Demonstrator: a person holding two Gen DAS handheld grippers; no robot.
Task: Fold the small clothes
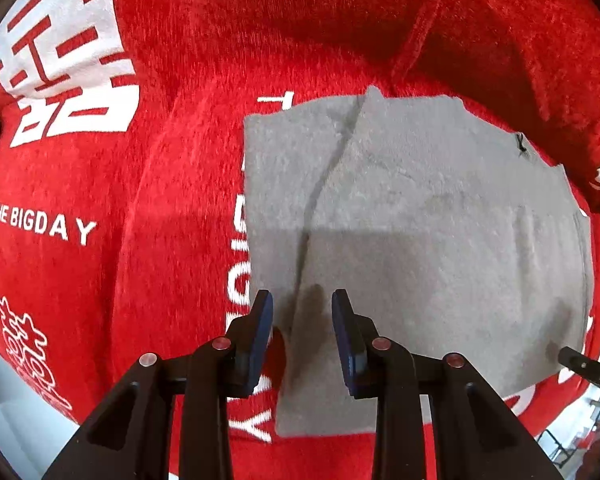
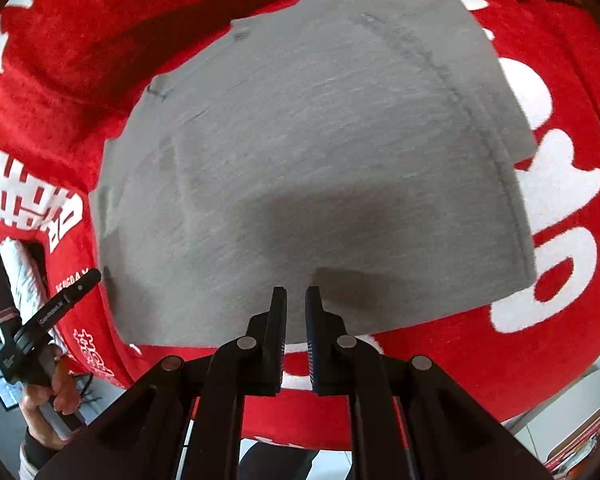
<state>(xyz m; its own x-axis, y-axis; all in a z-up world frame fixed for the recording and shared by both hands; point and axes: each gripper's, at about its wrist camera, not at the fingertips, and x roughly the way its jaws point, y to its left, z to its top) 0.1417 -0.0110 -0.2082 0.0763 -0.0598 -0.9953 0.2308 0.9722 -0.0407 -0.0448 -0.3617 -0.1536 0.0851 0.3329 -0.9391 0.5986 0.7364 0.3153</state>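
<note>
Hovering over grey garment, left gripper fingers apart, right gripper nearly closed, empty

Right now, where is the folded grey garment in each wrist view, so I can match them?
Left wrist: grey garment fills the centre and right, ahead of the jaws.
Right wrist: grey garment fills the centre, beyond the jaws.
Shared landmark: the red cloth with white lettering under it.
</note>
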